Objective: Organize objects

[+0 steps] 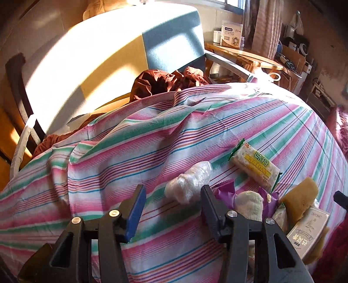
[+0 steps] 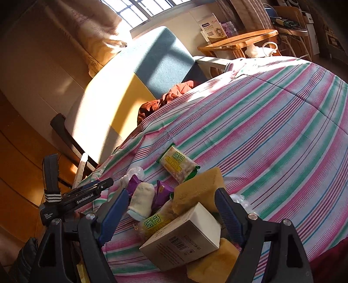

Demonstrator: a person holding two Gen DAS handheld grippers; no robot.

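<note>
left hand-held gripper [image 1: 171, 209] hangs over the bed with jaws spread wide, nothing between them but striped quilt [image 1: 152, 141]. right hand-held gripper [image 2: 171, 209] also has jaws apart and grips nothing; the pile of objects sits in the gap between its fingers.

surface: a bed under a pink/green/white striped quilt, rumpled into folds ahead-left of the left hand-held gripper, flatter ahead-right of it. strong sun patches on the far part.

objects, relative to the right hand-held gripper: silver-grey carton [image 2: 182, 237] lying tilted between the jaws, leaning on a yellow sponge [image 2: 214, 263] below it. second tan sponge [image 2: 198, 191] just ahead of the carton, touching it. white sock [image 2: 142, 201] ahead-left, beside purple snack wrappers [image 2: 162, 192]. green cracker pack [image 2: 179, 164] further ahead, apart from the pile; another one [image 2: 156, 223] tucked against the carton. bubble-wrapped bundle [image 1: 189, 181] sits just ahead of the left hand-held gripper, near its right finger.

room: padded headboard [image 1: 97, 63] in yellow and blue panels beyond the quilt, dark red crumpled cloth [image 1: 167, 83] at its foot. wooden side table [image 2: 239, 42] far ahead-right with a white printed box [image 2: 214, 31] on it. barred window [image 2: 139, 8] above, curtains either side. cluttered shelving at far right, too blurred to itemise.
</note>
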